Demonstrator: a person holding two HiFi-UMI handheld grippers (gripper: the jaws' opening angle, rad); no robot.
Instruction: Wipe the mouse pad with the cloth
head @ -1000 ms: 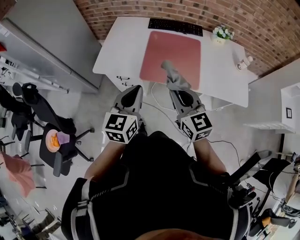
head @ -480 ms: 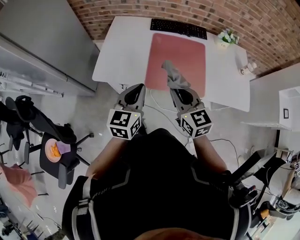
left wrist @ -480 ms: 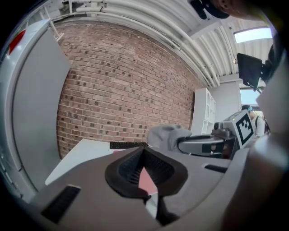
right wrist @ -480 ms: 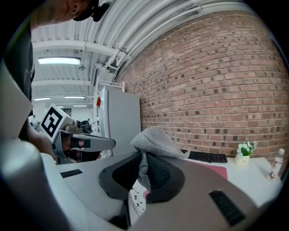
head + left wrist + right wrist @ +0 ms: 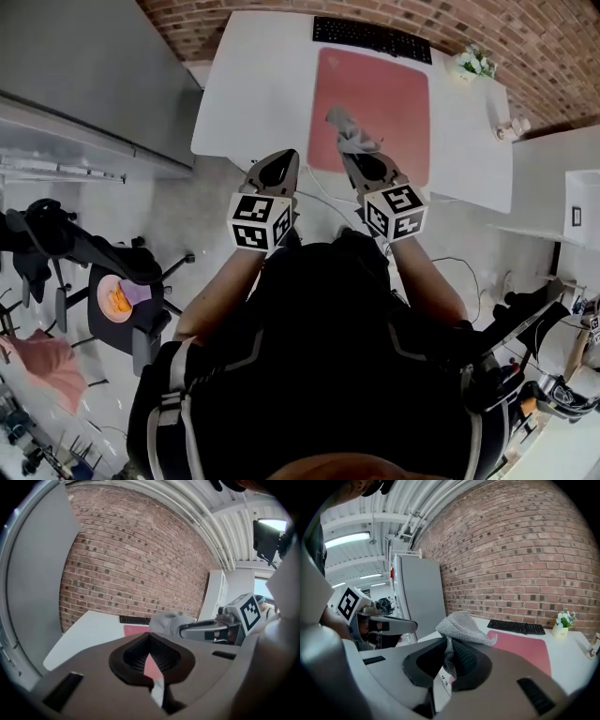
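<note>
Cloth: grey, crumpled cloth (image 5: 348,134) – pinched at its lower part by the right gripper, with the bunched top standing above the fingers; in the right gripper view the cloth (image 5: 461,622) is up in the air, clear of the pad.
Mouse pad: big pink mouse pad (image 5: 394,89) lying flat on the white tabletop (image 5: 253,84), its far edge just in front of the keyboard; seen from the head, the cloth sits over the pad's near-left part.
Right gripper: right gripper (image 5: 353,157) has its fingers closed tight on the cloth – in its own view (image 5: 447,657) the weave fills the gap between the dark pads.
Left gripper: left gripper (image 5: 284,156) is beside the right one, near the tabletop's front edge, fingers brought together with nothing between them; its own view (image 5: 151,638) shows only a sliver of pink pad and white tabletop behind the closed tips.
Keyboard: black keyboard (image 5: 372,37) along the back of the tabletop, by the brick wall (image 5: 548,33).
Plant: small potted plant (image 5: 474,62) at the pad's far-right corner, just beside it.
Floor: an office chair (image 5: 117,298) stands well to the left, away from the tabletop.
</note>
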